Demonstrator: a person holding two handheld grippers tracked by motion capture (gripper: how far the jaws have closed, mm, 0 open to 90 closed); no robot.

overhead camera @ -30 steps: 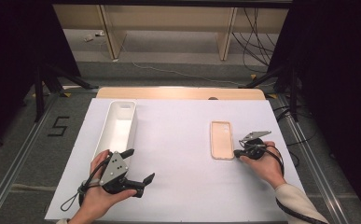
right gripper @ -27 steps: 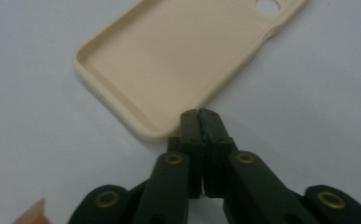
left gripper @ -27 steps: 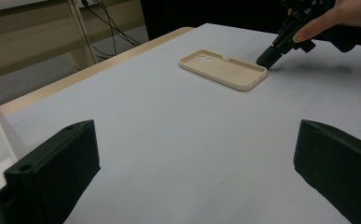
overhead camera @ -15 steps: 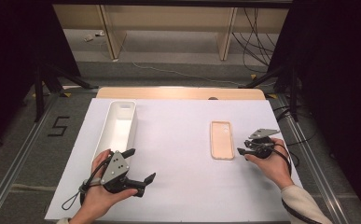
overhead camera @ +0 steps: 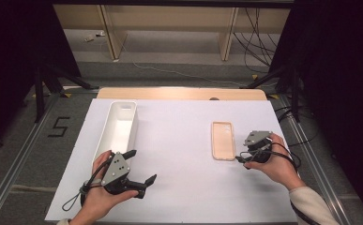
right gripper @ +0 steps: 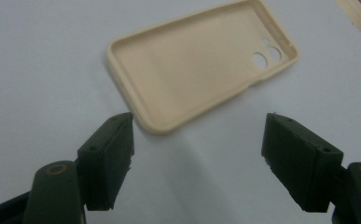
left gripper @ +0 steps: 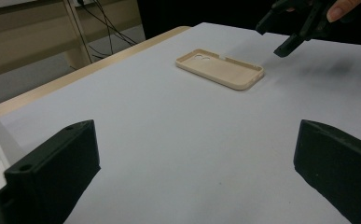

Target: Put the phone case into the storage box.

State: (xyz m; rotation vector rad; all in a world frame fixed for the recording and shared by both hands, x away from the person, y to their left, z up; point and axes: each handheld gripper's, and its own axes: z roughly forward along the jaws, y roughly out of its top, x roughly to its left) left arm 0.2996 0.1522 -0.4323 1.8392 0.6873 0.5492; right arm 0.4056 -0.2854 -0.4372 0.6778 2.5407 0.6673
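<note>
Lower left of the high view: left tool (overhead camera: 141, 168) spread wide, nothing between its jaws, beside white bin (overhead camera: 118, 127). Right of centre: beige phone case (overhead camera: 223, 140) flat on counter (overhead camera: 179, 140). Far right: right tool (overhead camera: 242, 157) just opened, hovering empty beside case.

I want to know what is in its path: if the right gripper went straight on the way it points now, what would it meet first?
Probably the phone case: it lies flat on the white table just ahead of the right gripper, whose open jaws hold nothing.
</note>
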